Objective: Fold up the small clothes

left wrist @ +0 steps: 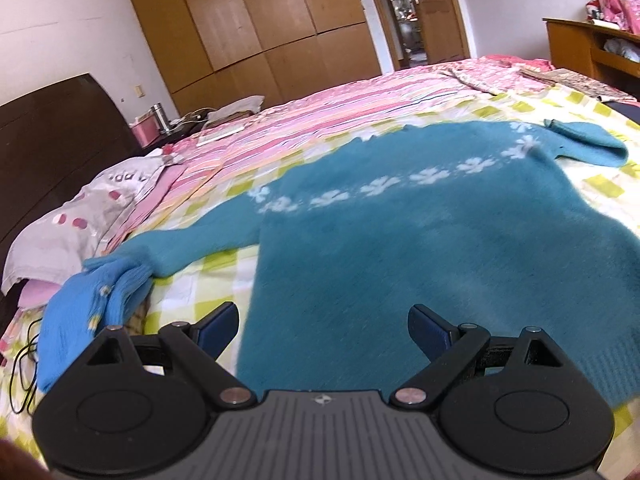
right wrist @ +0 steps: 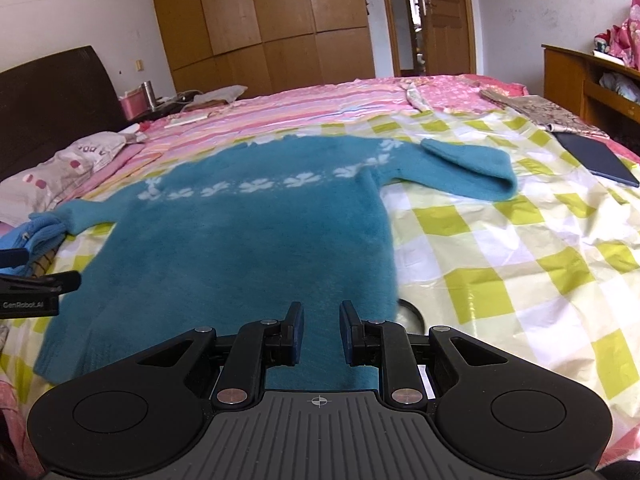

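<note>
The teal sweater lay spread flat on the yellow-and-white checked sheet near the bed's near edge, its hem toward the cameras. It was fuzzy knit with a ribbed hem and a band of white flower shapes across the chest. The left gripper hovered just over the hem with its blue-padded fingers spread wide, nothing between them. The right gripper hung over the hem's right part, its fingers drawn to a narrow gap but apart, gripping nothing. The left sleeve stretched toward the bed's left edge, its cuff touching a lighter blue ribbed garment bunched there. The right sleeve was doubled back on itself. A dark flat tablet-like slab lay toward the right edge. Beyond came a pink striped cover and a spotted pillow by the dark headboard. A pink box on the bedside stand was too small to see into. Wooden wardrobes stood behind.
</note>
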Action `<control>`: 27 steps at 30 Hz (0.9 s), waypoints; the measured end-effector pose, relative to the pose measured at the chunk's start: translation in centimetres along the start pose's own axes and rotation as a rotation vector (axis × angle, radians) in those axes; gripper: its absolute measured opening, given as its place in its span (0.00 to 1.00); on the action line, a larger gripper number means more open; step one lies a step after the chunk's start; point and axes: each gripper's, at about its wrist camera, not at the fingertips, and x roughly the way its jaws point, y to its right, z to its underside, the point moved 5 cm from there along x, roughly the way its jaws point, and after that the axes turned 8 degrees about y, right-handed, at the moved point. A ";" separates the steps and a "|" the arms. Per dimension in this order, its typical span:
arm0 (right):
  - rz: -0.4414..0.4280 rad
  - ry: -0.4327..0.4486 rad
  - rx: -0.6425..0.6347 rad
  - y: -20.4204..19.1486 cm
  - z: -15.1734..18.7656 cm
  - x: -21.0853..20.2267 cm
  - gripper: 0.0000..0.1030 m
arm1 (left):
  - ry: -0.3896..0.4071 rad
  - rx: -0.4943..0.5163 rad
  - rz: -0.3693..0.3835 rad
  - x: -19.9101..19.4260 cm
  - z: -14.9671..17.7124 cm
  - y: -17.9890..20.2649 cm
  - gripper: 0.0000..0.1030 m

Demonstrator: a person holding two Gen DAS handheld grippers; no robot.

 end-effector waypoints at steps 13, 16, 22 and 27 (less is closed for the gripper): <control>-0.003 -0.023 -0.026 -1.0 -2.0 4.0 0.21 | 0.019 -0.011 0.113 3.8 -3.8 3.5 0.95; 0.019 -0.021 -0.036 -0.8 -2.4 5.4 0.21 | 0.011 -0.015 0.141 5.5 -4.3 4.8 0.95; 0.081 -0.017 -0.047 1.3 -3.9 8.5 0.22 | -0.008 -0.025 0.194 9.2 -4.9 7.4 0.95; 0.144 0.006 -0.068 3.8 -5.6 11.5 0.24 | -0.030 -0.045 0.229 12.4 -5.5 9.5 0.95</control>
